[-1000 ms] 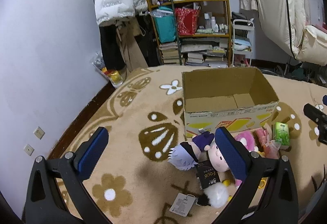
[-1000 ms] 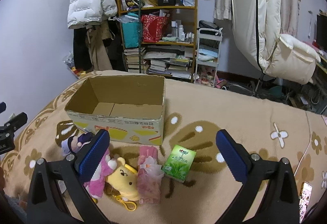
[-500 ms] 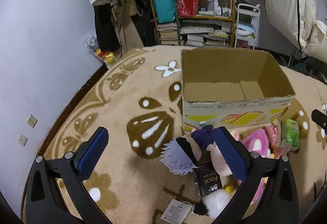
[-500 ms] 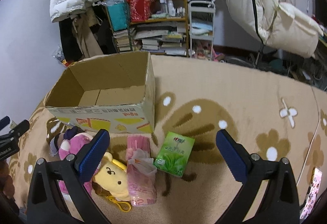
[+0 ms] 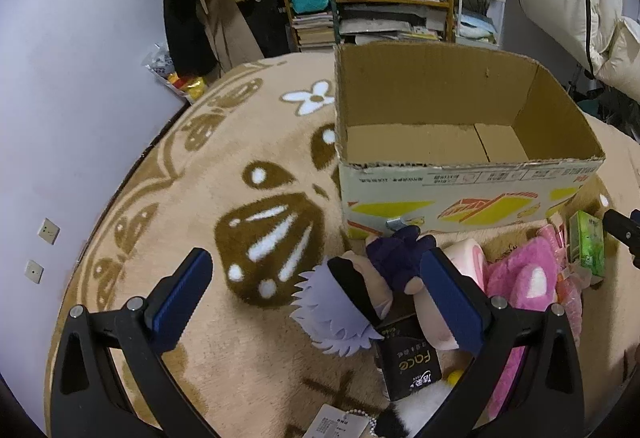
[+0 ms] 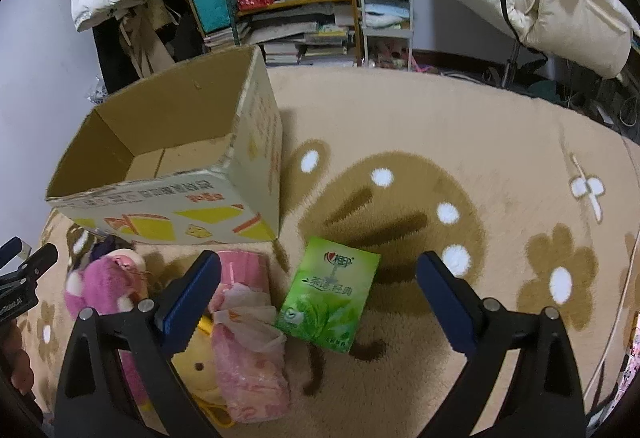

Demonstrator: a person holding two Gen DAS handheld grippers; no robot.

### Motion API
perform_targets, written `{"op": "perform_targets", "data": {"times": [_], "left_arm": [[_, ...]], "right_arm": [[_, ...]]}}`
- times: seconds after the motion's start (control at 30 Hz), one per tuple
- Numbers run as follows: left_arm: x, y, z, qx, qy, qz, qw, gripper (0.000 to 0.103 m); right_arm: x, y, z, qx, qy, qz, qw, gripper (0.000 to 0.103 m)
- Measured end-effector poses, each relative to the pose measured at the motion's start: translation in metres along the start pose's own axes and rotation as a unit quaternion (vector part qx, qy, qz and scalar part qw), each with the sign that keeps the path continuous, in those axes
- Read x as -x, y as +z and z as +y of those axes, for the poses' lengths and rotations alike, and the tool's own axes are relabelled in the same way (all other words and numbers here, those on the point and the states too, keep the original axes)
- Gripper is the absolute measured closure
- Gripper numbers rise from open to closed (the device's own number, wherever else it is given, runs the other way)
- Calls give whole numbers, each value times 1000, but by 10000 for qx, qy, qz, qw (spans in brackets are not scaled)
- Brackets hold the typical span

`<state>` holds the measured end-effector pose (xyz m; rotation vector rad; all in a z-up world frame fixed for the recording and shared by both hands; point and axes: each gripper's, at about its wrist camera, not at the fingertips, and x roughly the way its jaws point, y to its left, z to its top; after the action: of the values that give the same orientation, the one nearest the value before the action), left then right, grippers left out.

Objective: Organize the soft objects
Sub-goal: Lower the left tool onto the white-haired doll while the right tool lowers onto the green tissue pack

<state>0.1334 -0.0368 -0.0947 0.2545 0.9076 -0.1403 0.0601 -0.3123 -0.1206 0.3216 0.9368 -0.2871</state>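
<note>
An open cardboard box (image 5: 460, 174) is seen standing on the patterned carpet (image 5: 224, 166), and nothing is seen inside it; only its bare brown floor and walls are shown. The soft objects are gathered on the carpet just in front of the box's printed front wall. In the left wrist view a white-haired plush doll (image 5: 344, 302) in a dark outfit is shown, lying against a black packet (image 5: 410, 368) and beside a pink plush (image 5: 524, 282); a paper tag (image 5: 340, 424) is visible near the bottom edge. In the right wrist view a yellow plush (image 6: 196, 370), a pink wrapped pack (image 6: 248, 342) and the front of a green tissue pack (image 6: 330, 294) are shown, the last lying flat just beside the box's corner. The left gripper (image 5: 316, 298) is held wide apart above the doll, nothing being grasped. The right gripper (image 6: 320, 298) is likewise spread wide, with the green tissue pack framed between its fingers and nothing held.
</note>
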Motion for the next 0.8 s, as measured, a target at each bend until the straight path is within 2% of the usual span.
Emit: {"op": "perform_targets", "data": {"times": [0.2,0.6,0.8], "left_arm": [[-18,0,-1,120,-210,265,9994,0],[-40,-9,-9,16,-296,576,9979,0],[-46,-10,-10,46,-417,676,9968,0]], "right_arm": [[-21,-1,-4,-96,-69,215,9997,1],[-49,-1,-20,-382,-65,567,9976,2],[-60,-2,-21,-380,6,733,9966,16]]}}
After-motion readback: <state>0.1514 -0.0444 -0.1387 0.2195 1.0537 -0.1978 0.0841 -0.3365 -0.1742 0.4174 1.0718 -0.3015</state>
